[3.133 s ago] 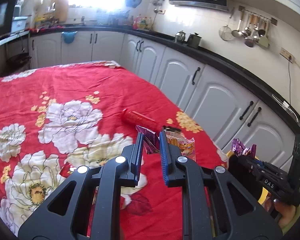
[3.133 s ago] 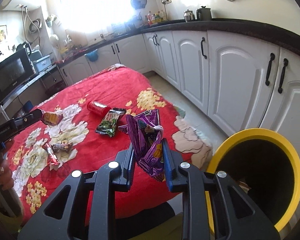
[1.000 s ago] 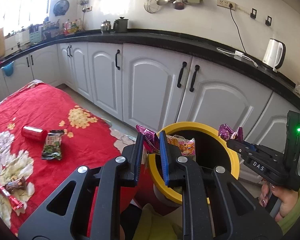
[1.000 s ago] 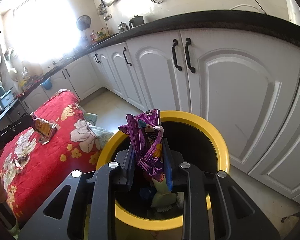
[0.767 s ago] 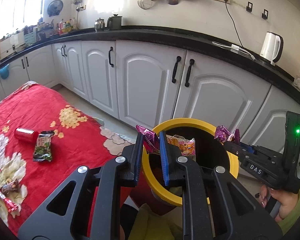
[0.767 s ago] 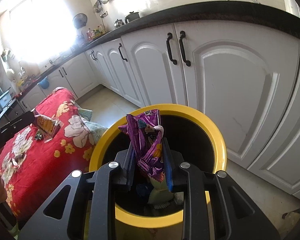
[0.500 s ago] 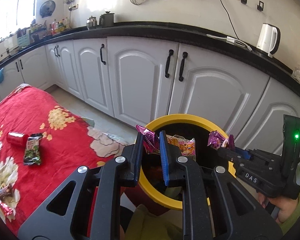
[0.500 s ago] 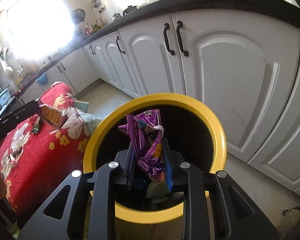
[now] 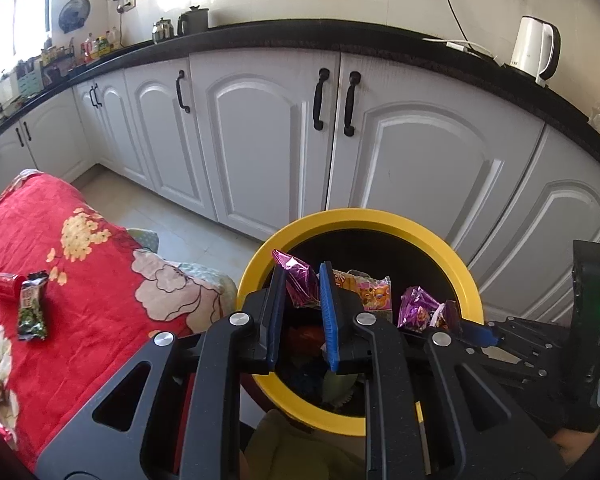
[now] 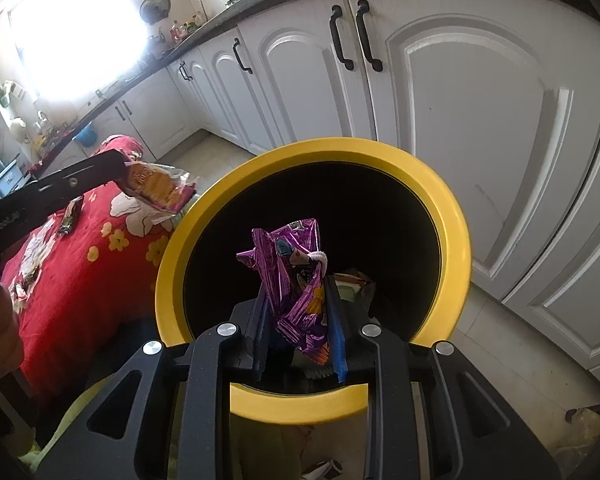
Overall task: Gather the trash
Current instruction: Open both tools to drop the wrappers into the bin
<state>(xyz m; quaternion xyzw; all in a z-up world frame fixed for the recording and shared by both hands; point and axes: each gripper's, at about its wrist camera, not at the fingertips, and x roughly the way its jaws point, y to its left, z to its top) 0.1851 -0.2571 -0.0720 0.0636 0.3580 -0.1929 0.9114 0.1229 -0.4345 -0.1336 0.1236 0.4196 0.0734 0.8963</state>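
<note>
1. The left gripper (image 9: 303, 280) is nearly closed, its blue pads pinching an orange and pink wrapper (image 9: 370, 290)
2. That wrapper sticks out past the fingertips and hangs over the near side of the bin (image 9: 452, 256), which is yellow-rimmed and dark inside
3. From the right wrist view the same wrapper (image 10: 156, 188) hangs just beside the bin's left rim (image 10: 172, 248), above the edge of the red cloth (image 10: 88, 280)
4. The right gripper (image 10: 296, 304) is narrowly parted, with a crumpled purple wrapper (image 10: 296, 276) clamped between its pads
5. The purple wrapper stands up above the fingertips, right over the bin's mouth; in the left wrist view it (image 9: 418, 308) shows inside the rim's right half
6. Some rubbish lies at the bin's bottom, too dark to tell what
7. On the cloth (image 9: 60, 240) remain a green wrapper (image 9: 30, 312) and a red cup (image 9: 4, 284) on its side, touching or nearly so
8. White cabinets (image 9: 268, 140) stand behind the bin
</note>
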